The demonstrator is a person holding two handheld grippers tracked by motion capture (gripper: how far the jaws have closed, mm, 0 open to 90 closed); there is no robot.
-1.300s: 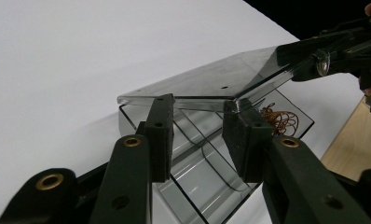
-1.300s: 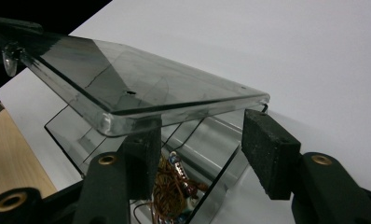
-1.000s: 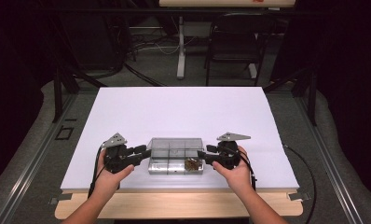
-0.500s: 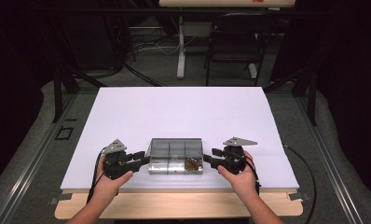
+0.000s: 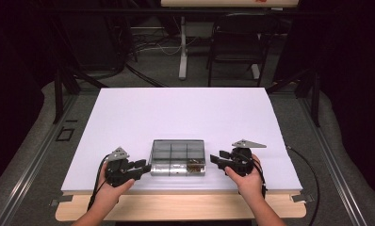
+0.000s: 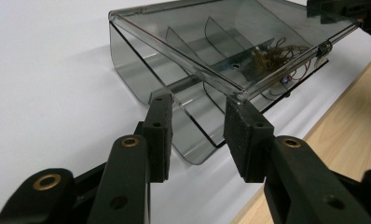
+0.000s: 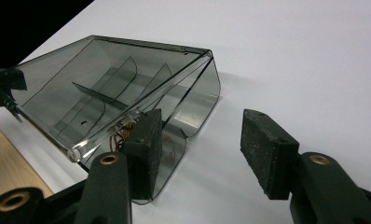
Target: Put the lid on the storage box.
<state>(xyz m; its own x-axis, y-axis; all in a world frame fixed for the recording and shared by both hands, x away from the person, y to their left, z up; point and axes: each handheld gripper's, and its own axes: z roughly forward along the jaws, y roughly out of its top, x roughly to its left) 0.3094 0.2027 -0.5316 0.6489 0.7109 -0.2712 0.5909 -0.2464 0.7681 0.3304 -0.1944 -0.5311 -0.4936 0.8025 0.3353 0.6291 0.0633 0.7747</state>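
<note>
A smoky grey transparent plastic box with inner dividers [image 5: 178, 157] is lying on the white counter [image 5: 176, 113], near the edge at 6 o'clock in the high view and a little left of the middle. Its clear lid [image 6: 230, 42] is standing partly raised, like a sloping roof over the compartments. In the compartment at the 5 o'clock corner of the box, a small tangle of thin brownish wires [image 5: 193, 165] is resting.

The left gripper [image 5: 139, 165] is sitting at the 9 o'clock end of the box, held by the person's left hand [image 5: 111, 188]. In the left gripper view its two black jaws are standing moderately apart, just at the rounded end wall of the box. The front corner of the lid is lying right at the pad on the right, but I cannot tell if it is touching. Nothing is being pressed between the pads.

The right gripper [image 5: 216, 160] is waiting at the 3 o'clock end, a little apart from the box, in the right hand [image 5: 248, 180]. Its jaws are standing wide and holding nothing; in the right gripper view one pad is beside the curved end wall.
</note>
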